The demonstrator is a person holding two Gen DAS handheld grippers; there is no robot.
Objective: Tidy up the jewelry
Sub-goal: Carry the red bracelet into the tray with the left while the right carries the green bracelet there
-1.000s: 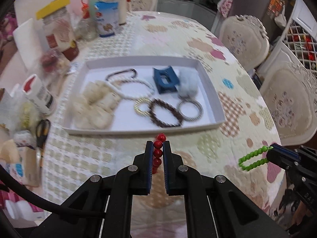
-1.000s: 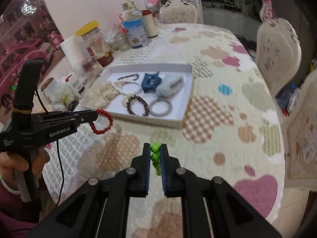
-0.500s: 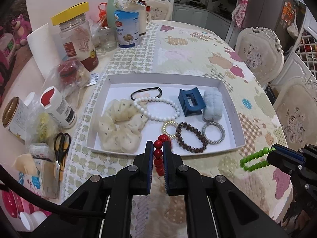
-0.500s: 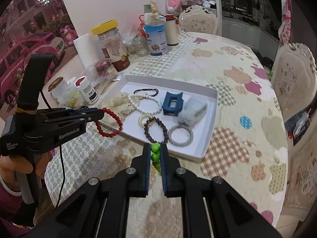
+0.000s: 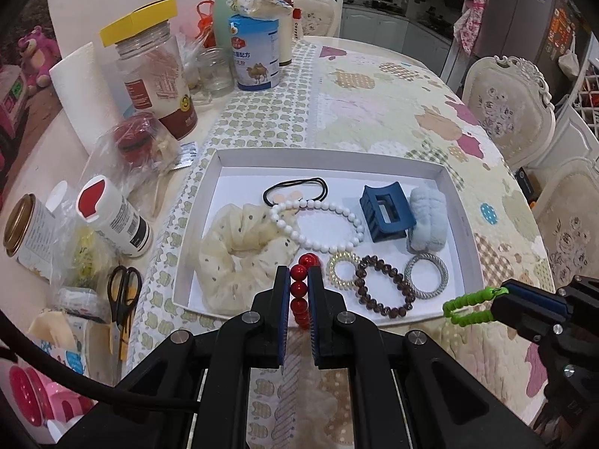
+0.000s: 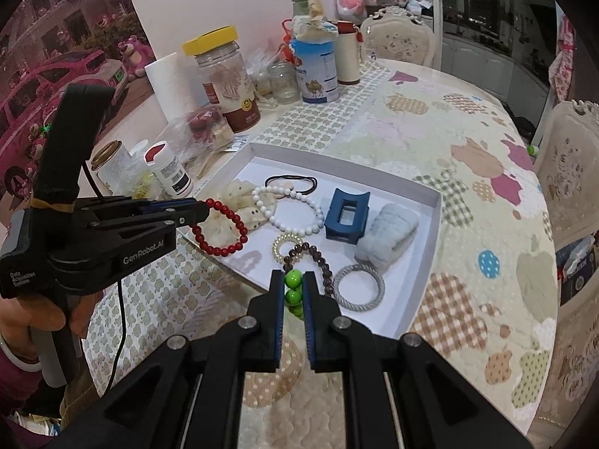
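In my left wrist view, low in the centre of the frame, my left gripper (image 5: pixel 298 292) is clamped narrowly on a bracelet of round glossy red beads (image 5: pixel 299 292), with the beads stacked in a line between its blue-padded fingers (image 5: pixel 283 299) and the top bead poking out above them. Seen from the right wrist camera, that same red bracelet (image 6: pixel 221 229) hangs as a loop from the left gripper's tip at mid-left of the frame, over the near left edge of the shallow white rectangular cardboard tray (image 6: pixel 436 220). My right gripper (image 6: pixel 293 292) sits at the lower centre of its own view, closed on a bracelet of bright green beads (image 6: pixel 292 293); in the left wrist view the green bracelet (image 5: pixel 470 305) juts out as a flattened loop at the lower right, in front of the tray's near right corner. Inside the tray (image 5: pixel 329 159) lie a cream dotted fabric scrunchie (image 5: pixel 239 258), a thin black elastic hair tie (image 5: pixel 295 186), a white pearl-like bead bracelet (image 5: pixel 318 226), a dark blue plastic claw clip (image 5: pixel 385 213), a pale blue fluffy scrunchie (image 5: pixel 428 226), a small clear coil hair tie (image 5: pixel 342 271), a brown faceted bead bracelet (image 5: pixel 383 286) and a silver coil hair tie (image 5: pixel 426 275). Black-handled scissors (image 5: pixel 121 295) lie at the lower left, beside the tray on the patterned quilted tablecloth (image 5: pixel 374 112).
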